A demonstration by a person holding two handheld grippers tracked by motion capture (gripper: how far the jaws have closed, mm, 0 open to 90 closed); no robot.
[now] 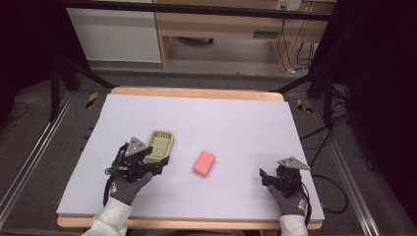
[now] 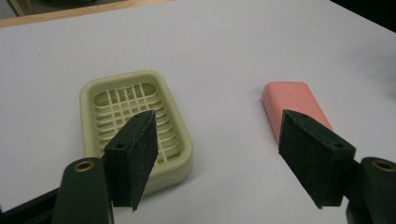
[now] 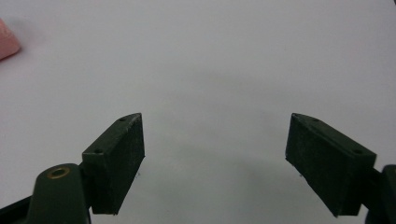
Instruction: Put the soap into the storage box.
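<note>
A pale green soap dish (image 1: 160, 145) (image 2: 133, 121) with a slotted grid bottom lies on the left part of the table. A pink bar of soap (image 1: 203, 163) (image 2: 294, 105) lies on the white surface to its right, apart from it. My left gripper (image 1: 155, 164) (image 2: 217, 154) hovers just in front of the dish, jaws open with nothing between them; the dish and soap sit beyond its fingertips. My right gripper (image 1: 265, 177) (image 3: 215, 158) rests low at the front right, open and empty above bare table. A corner of the soap (image 3: 7, 42) shows at its far left.
A white sheet covers the wooden table (image 1: 196, 93). Gloved hands hold both grippers from the near edge. Beyond the table stand a wooden bench (image 1: 221, 29), black frame legs and cables on the floor.
</note>
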